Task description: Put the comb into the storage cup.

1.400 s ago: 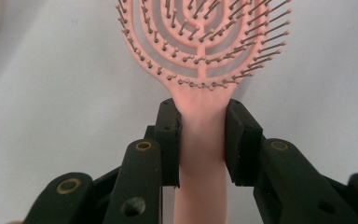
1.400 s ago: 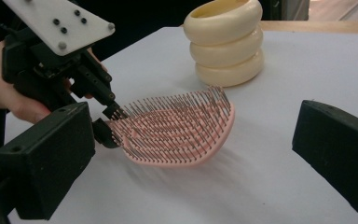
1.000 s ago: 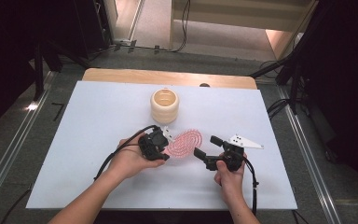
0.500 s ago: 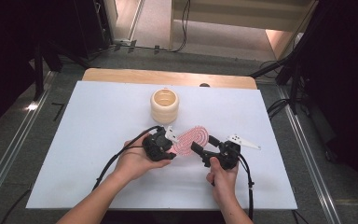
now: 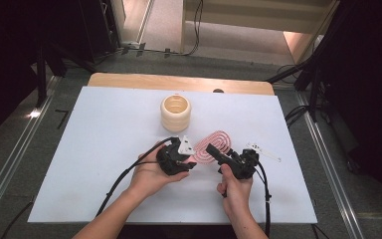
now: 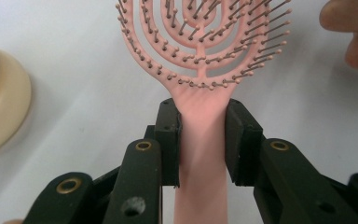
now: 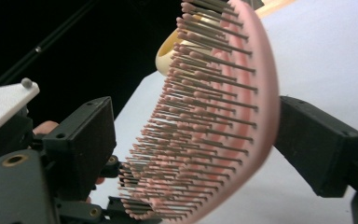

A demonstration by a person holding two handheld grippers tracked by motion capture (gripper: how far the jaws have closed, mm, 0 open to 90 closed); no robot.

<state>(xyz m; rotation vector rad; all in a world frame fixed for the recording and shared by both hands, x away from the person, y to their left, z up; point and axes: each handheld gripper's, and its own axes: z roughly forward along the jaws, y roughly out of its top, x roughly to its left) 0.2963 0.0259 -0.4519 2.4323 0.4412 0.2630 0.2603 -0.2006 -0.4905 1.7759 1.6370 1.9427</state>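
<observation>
2 tools are on the pink hairbrush (image 5: 214, 146) just above the white surface (image 5: 104, 149): the left tool (image 6: 200, 140) is clamped on its handle, while the right tool (image 7: 196, 154) straddles the bristled head, jaws closing in but not yet pressing. Best to seat the right pads on the head's rim, clear of the bristles, before the left lets go.

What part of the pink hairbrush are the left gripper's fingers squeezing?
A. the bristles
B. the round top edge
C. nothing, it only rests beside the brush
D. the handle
D. In the left gripper view the left gripper has its two black fingers pressed against either side of the pink hairbrush at its narrow handle, just below where the bristled head begins.
</observation>
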